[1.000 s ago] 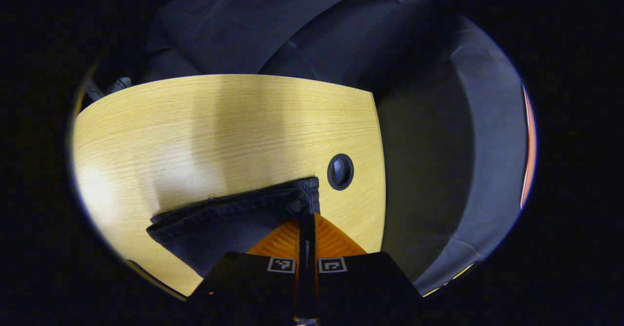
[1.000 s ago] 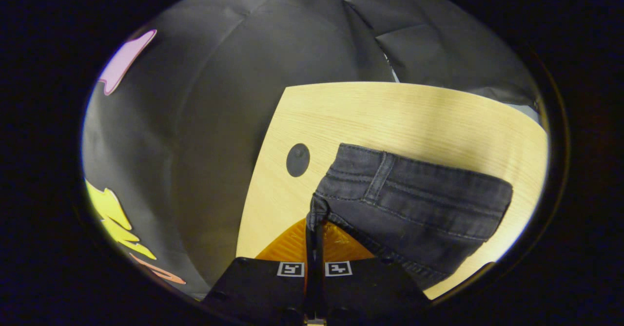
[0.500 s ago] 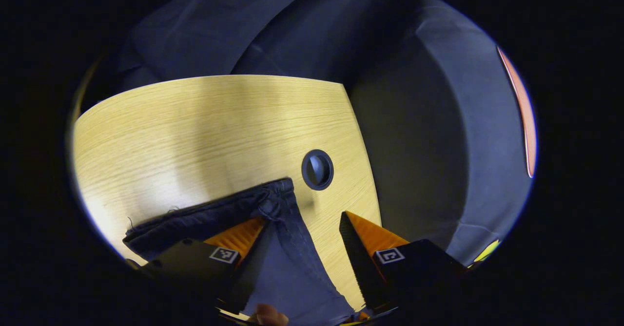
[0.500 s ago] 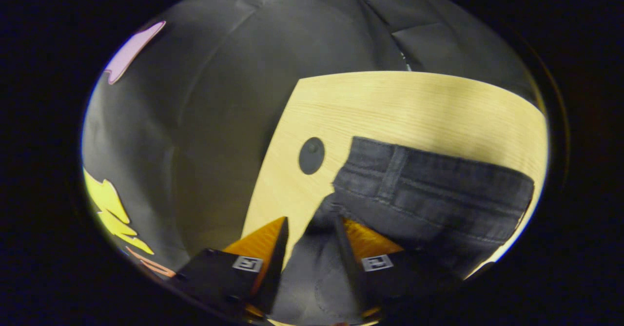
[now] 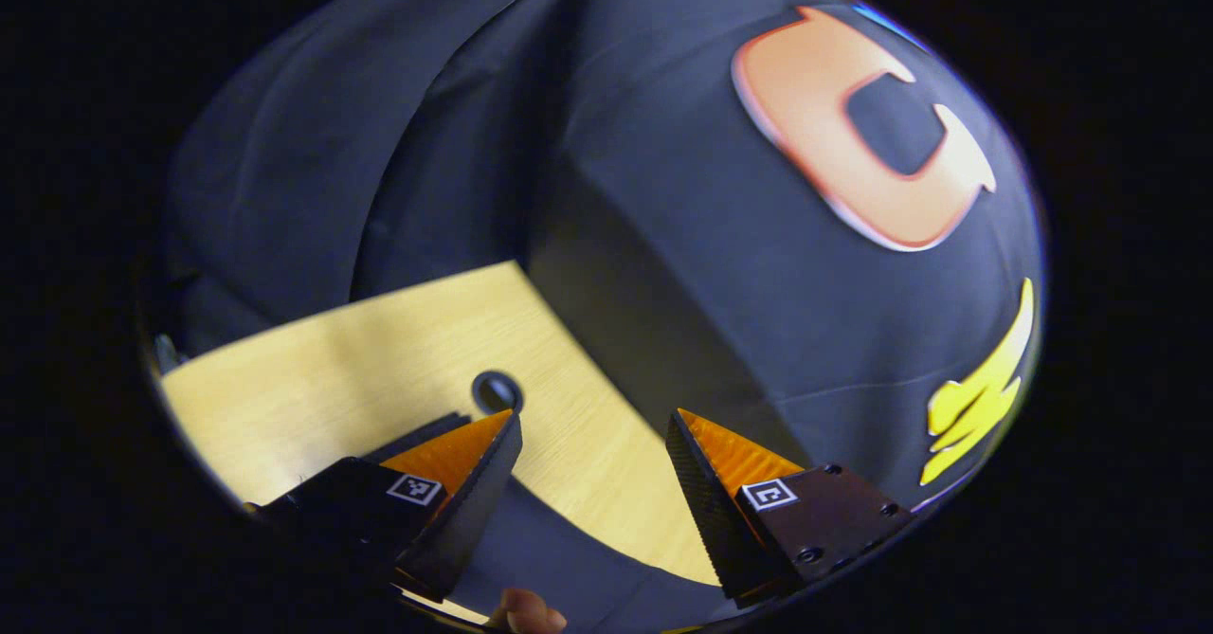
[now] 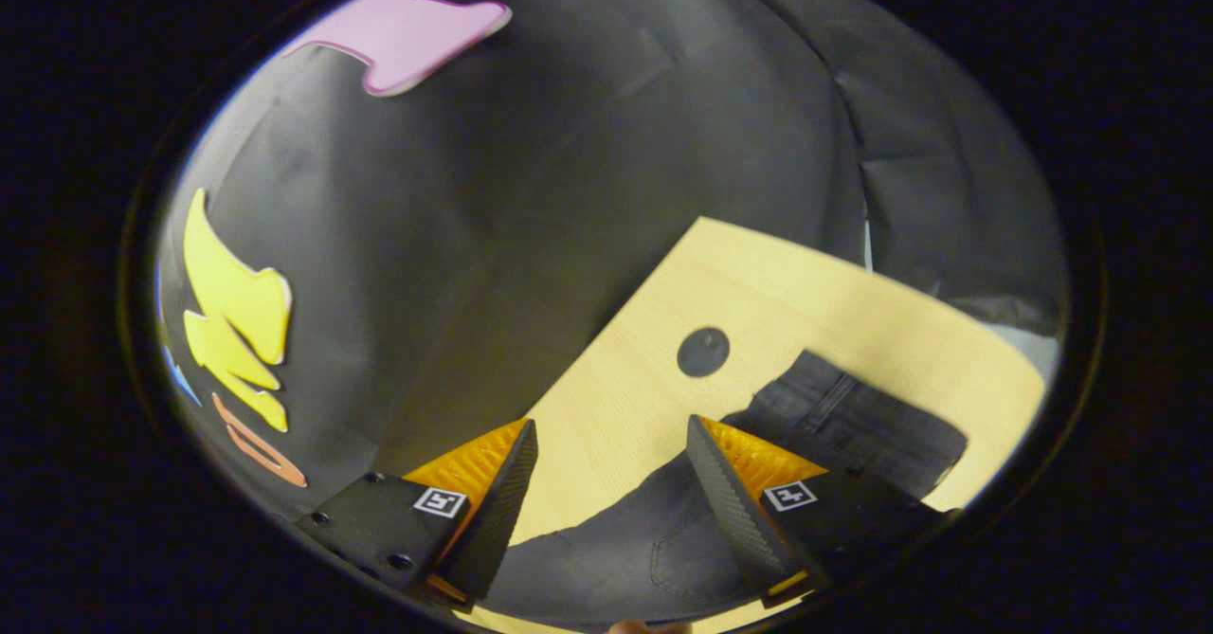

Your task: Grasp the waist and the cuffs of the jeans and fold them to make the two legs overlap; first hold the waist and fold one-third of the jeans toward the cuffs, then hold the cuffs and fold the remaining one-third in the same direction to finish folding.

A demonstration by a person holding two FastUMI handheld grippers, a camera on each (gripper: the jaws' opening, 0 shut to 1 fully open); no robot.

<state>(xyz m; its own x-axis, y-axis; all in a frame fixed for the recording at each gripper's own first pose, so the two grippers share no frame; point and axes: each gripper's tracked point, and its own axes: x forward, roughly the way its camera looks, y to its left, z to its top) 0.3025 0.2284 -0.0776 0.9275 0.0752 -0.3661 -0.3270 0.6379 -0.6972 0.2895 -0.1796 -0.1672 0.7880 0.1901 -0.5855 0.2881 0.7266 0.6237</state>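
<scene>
Both hand-held grippers are spread wide with nothing between their fingers: the left hand-held gripper (image 5: 592, 430) and the right hand-held gripper (image 6: 611, 435) hang above the desk (image 6: 616, 397), where the dark jeans (image 6: 853, 421) lie folded beside a round hole (image 6: 703, 352).

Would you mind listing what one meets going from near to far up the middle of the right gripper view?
Dark denim jeans → right gripper, open → light wooden table → round dark cable hole → black cloth booth wall.
</scene>
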